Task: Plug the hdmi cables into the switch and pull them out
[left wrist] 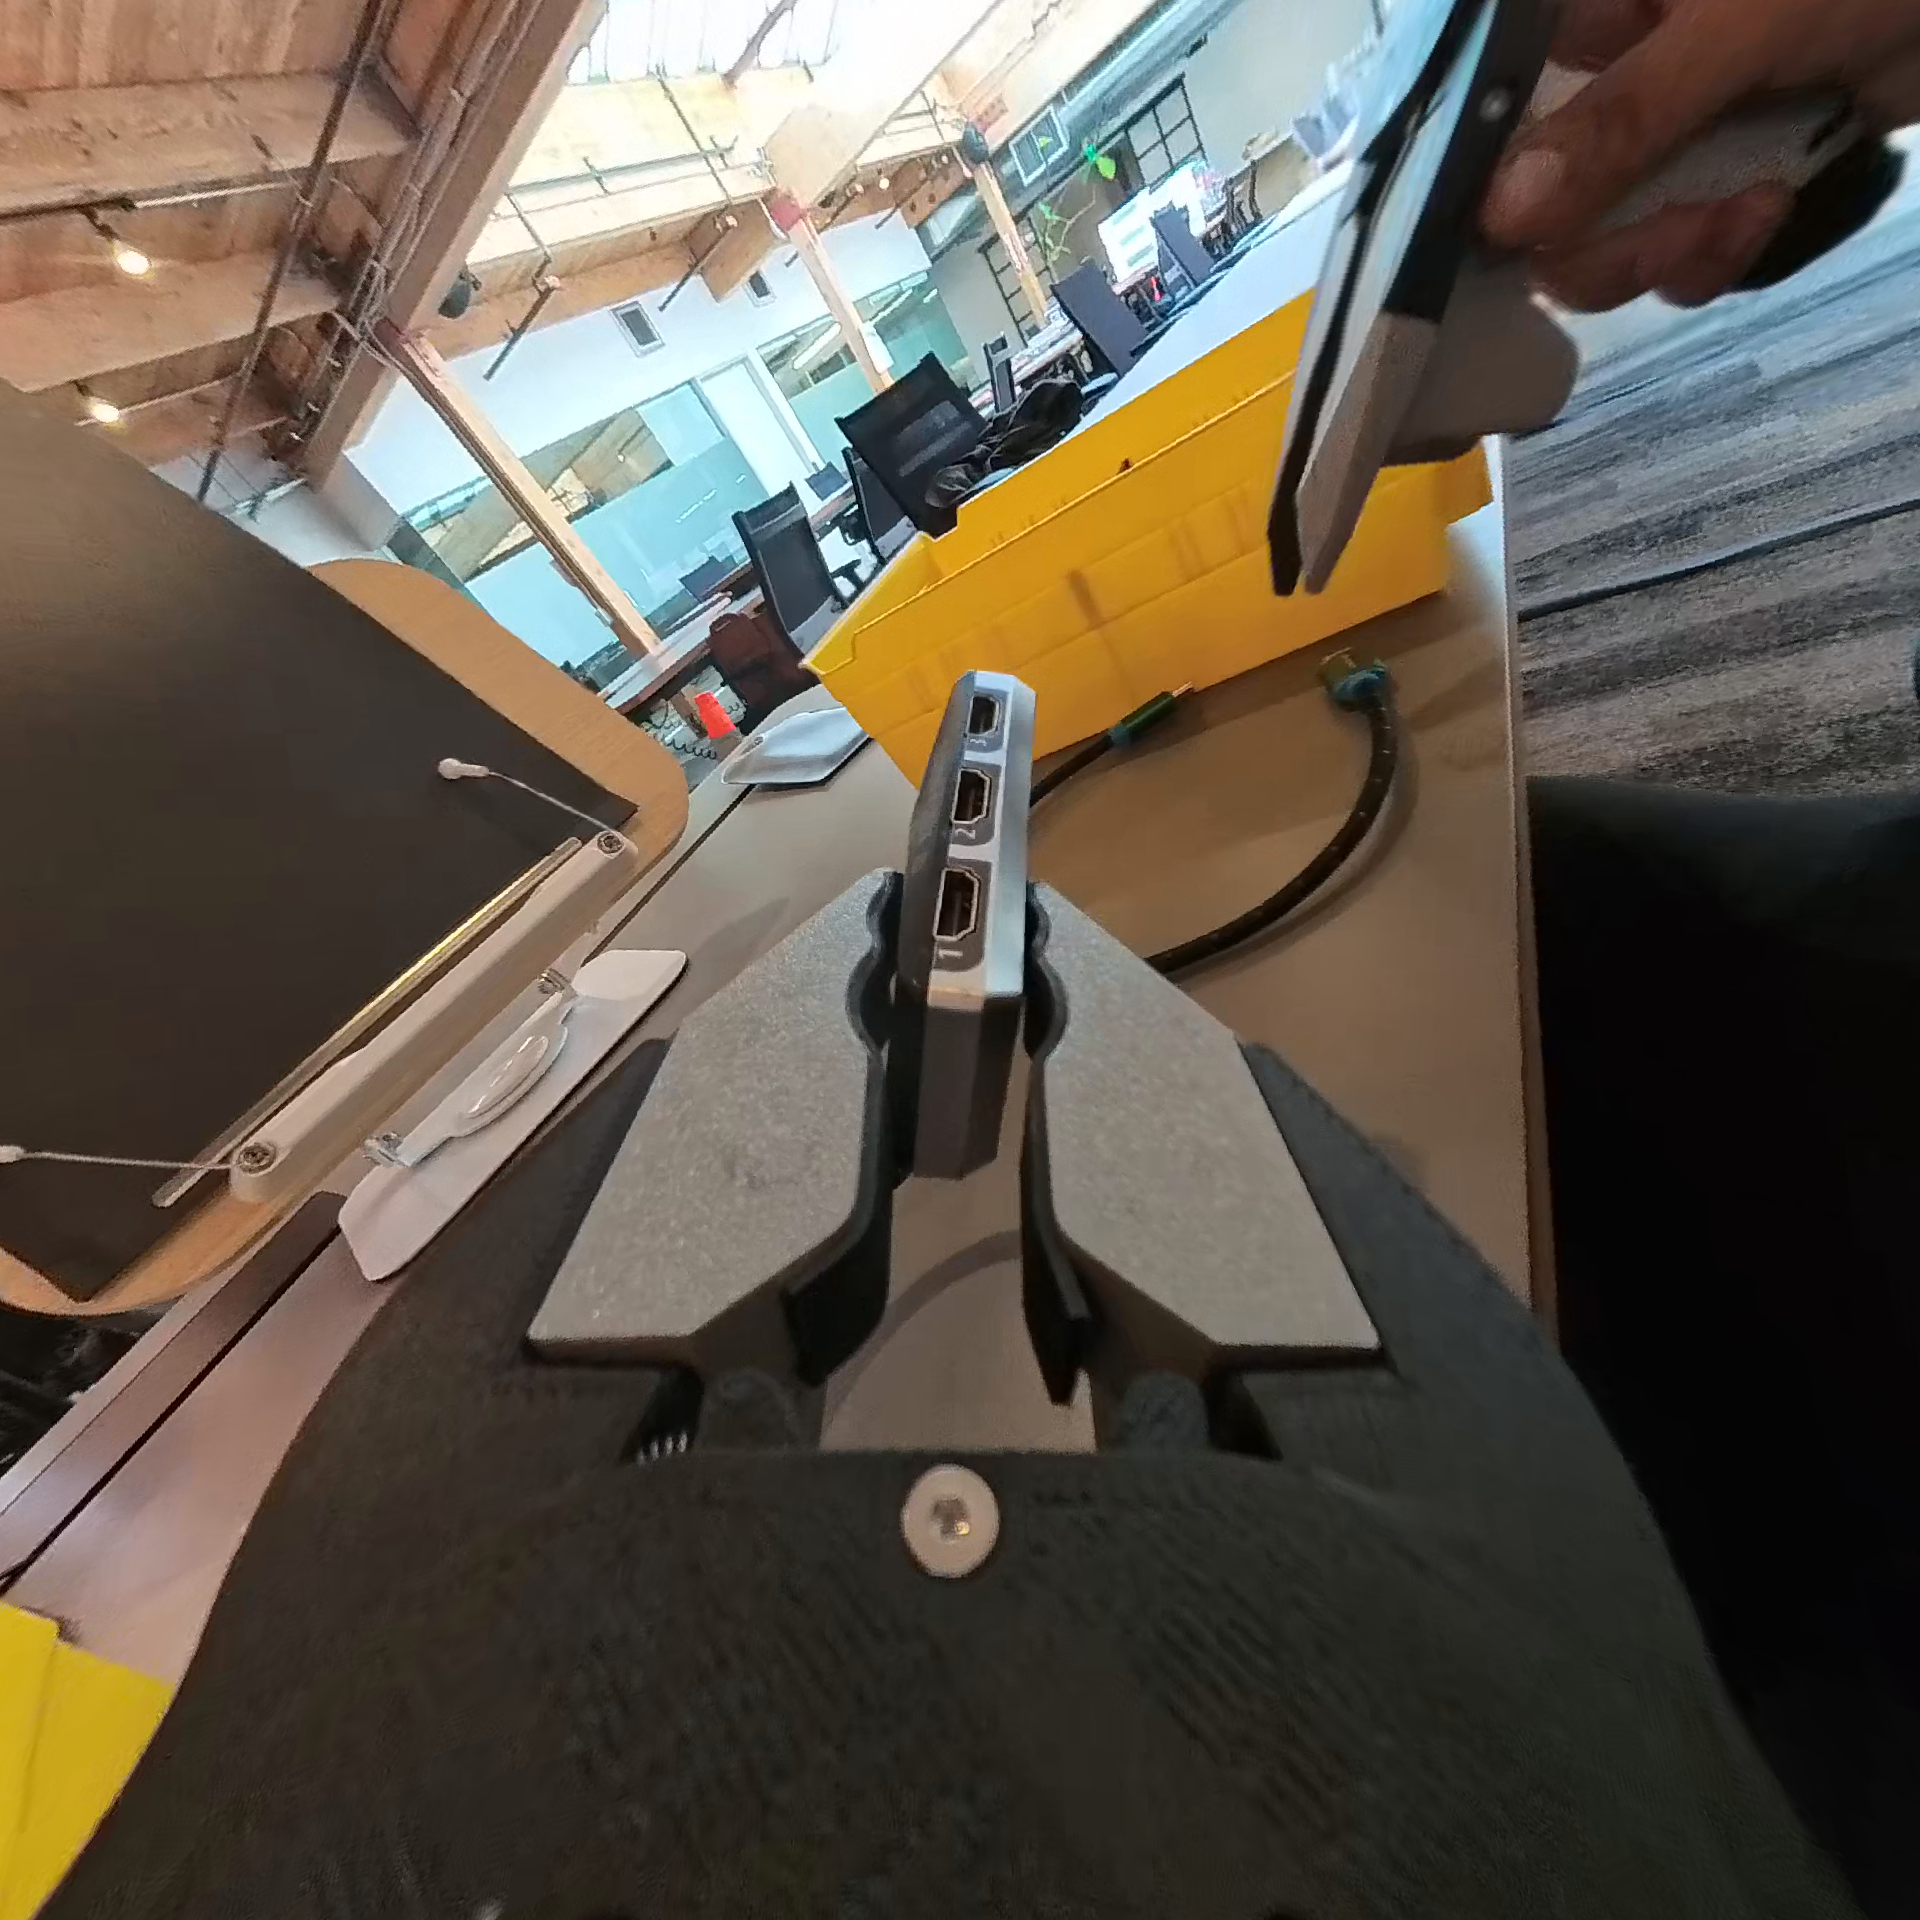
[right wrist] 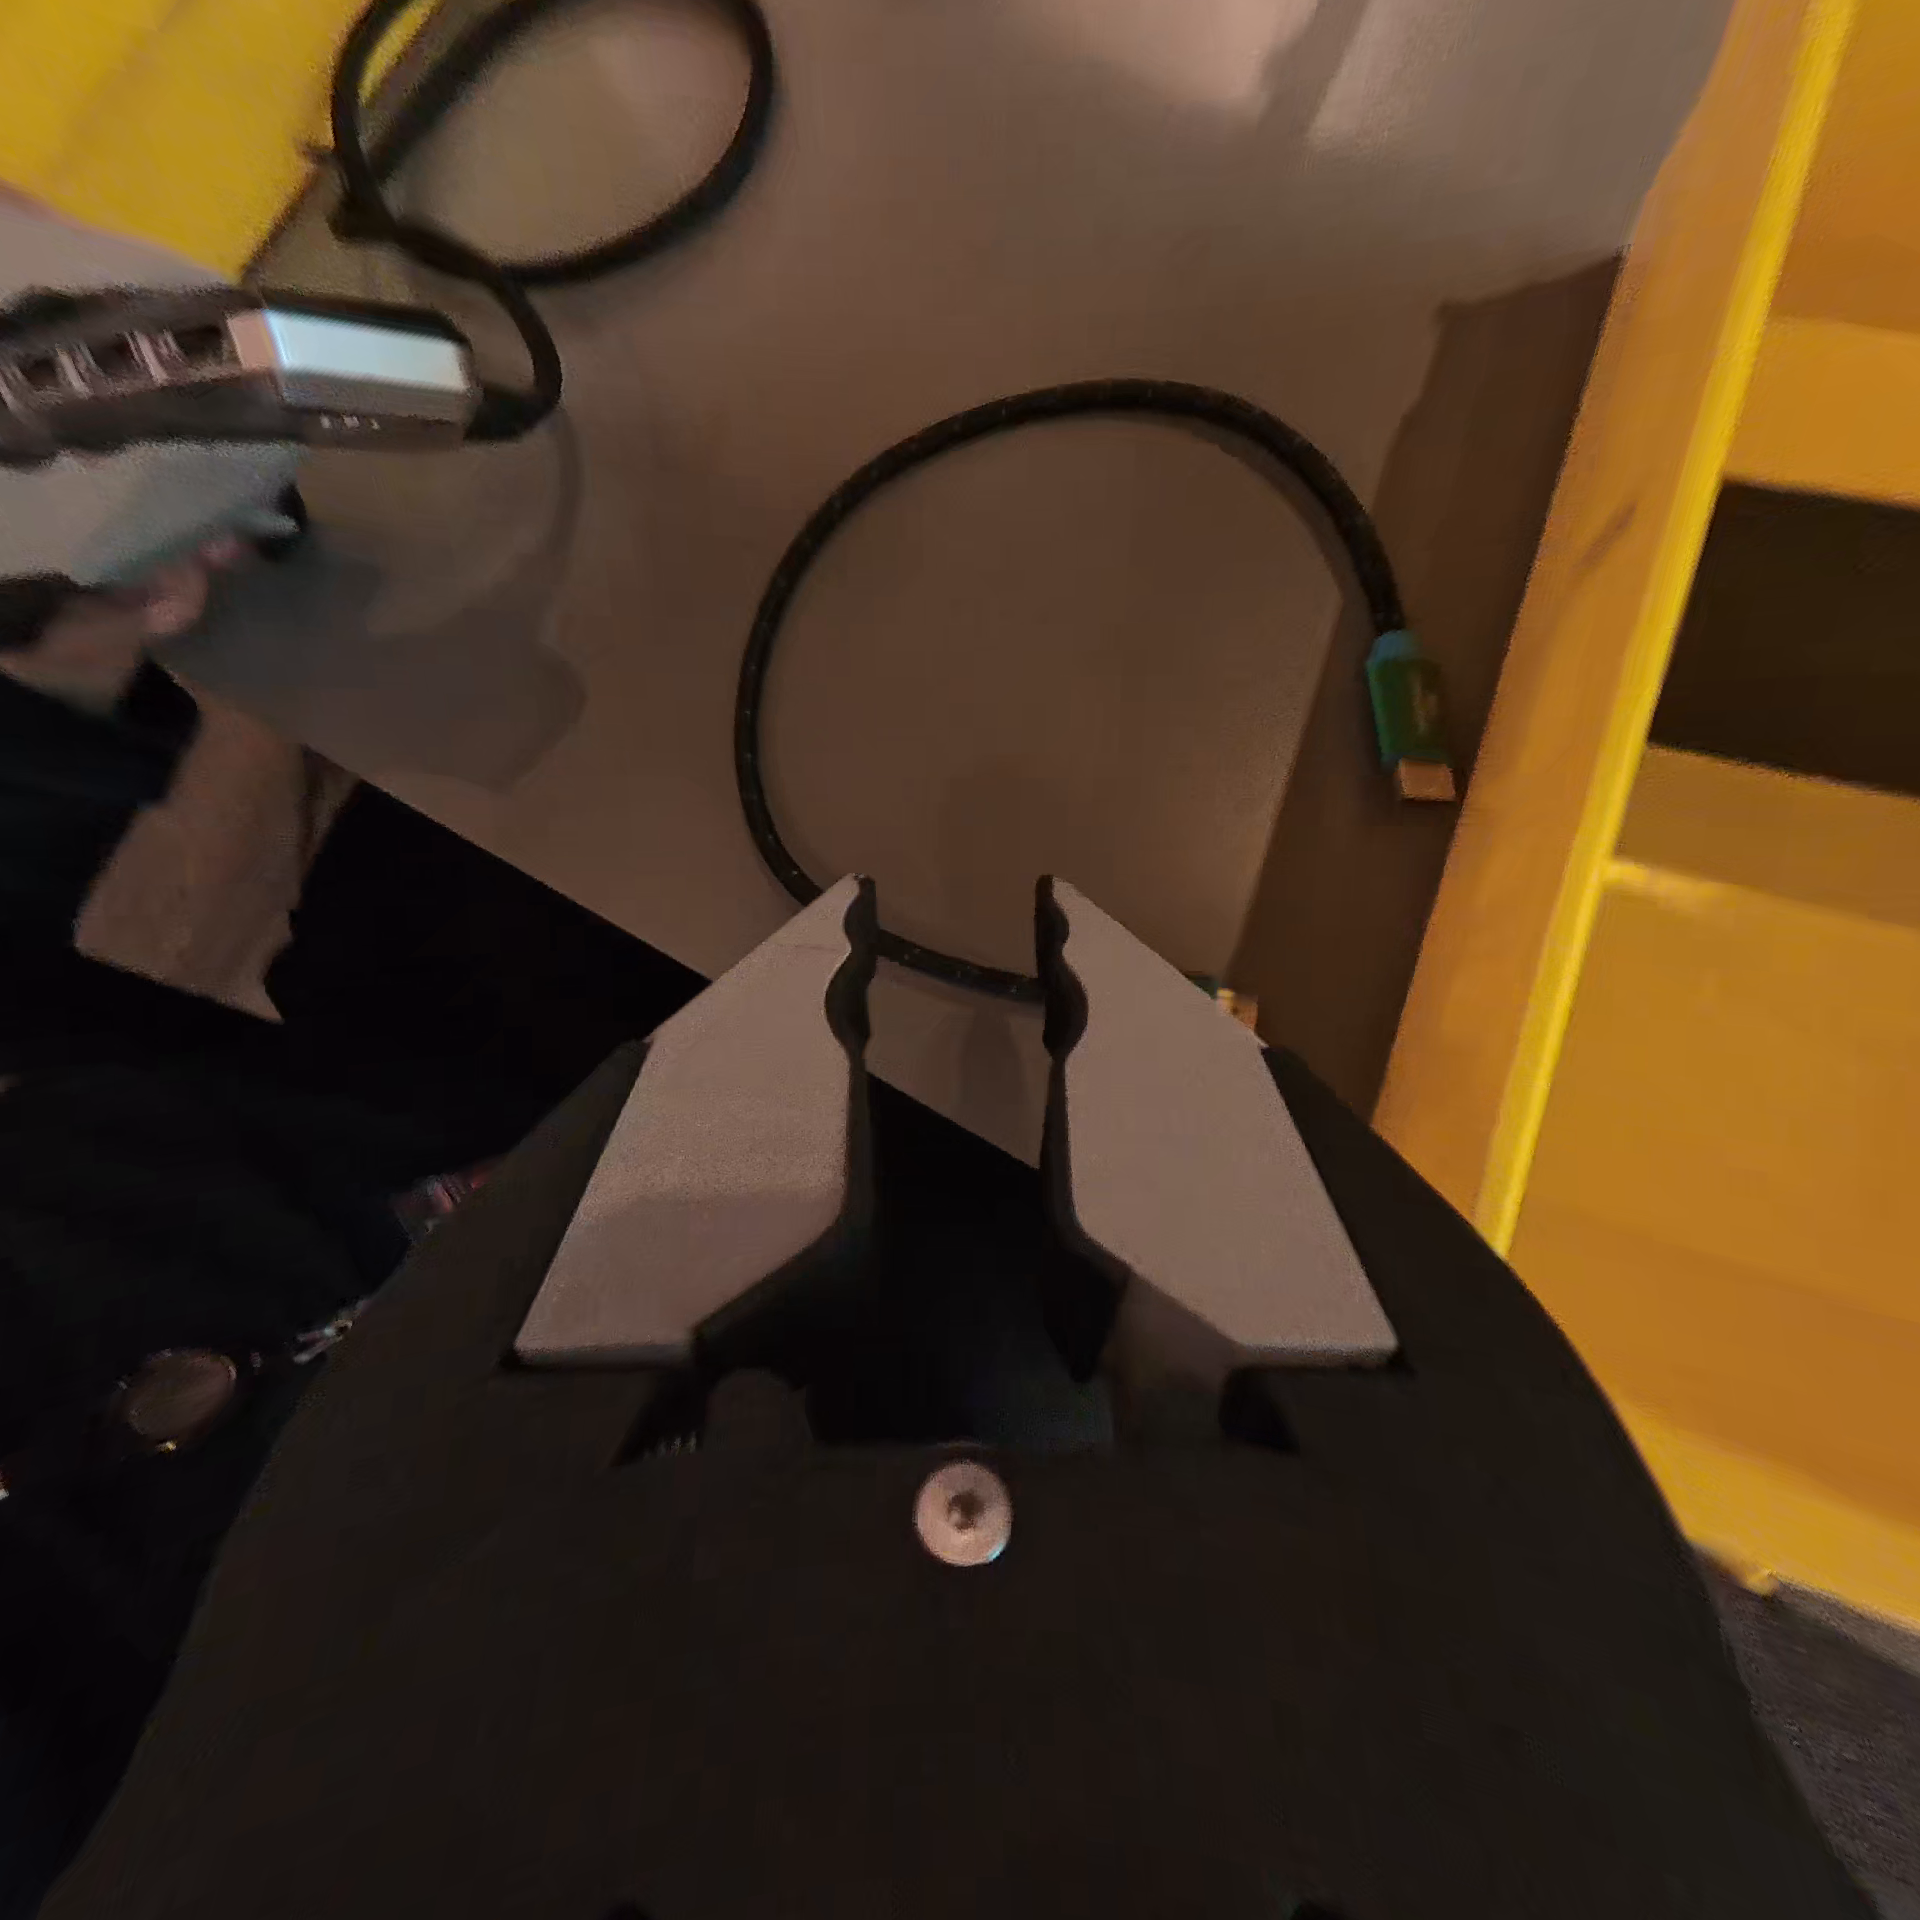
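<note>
Item: my left tool [left wrist: 961, 914] clamps the HDMI switch [left wrist: 961, 935]; right tool [right wrist: 956, 894] parted, empty, above the braided HDMI cable [right wrist: 1039, 405].

Switch [left wrist: 966, 935] lower end buried between left gripper [left wrist: 961, 904] fingers; far side unseen. In right wrist view, same switch [right wrist: 353, 374] smeared by blur at left edge, ports indistinct, body cut by frame. Braided cable [right wrist: 1039, 436] partly covered behind right gripper [right wrist: 956, 904] fingers low of centre; second plug [right wrist: 1234, 1006] barely peeking past the right finger. Other black cable [right wrist: 561, 135] loop clipped at top edge. Yellow bin [right wrist: 1662, 727] cropped at right edge. Hand [left wrist: 1714, 135] cropped at upper right of left wrist view, motion-blurred.
</note>
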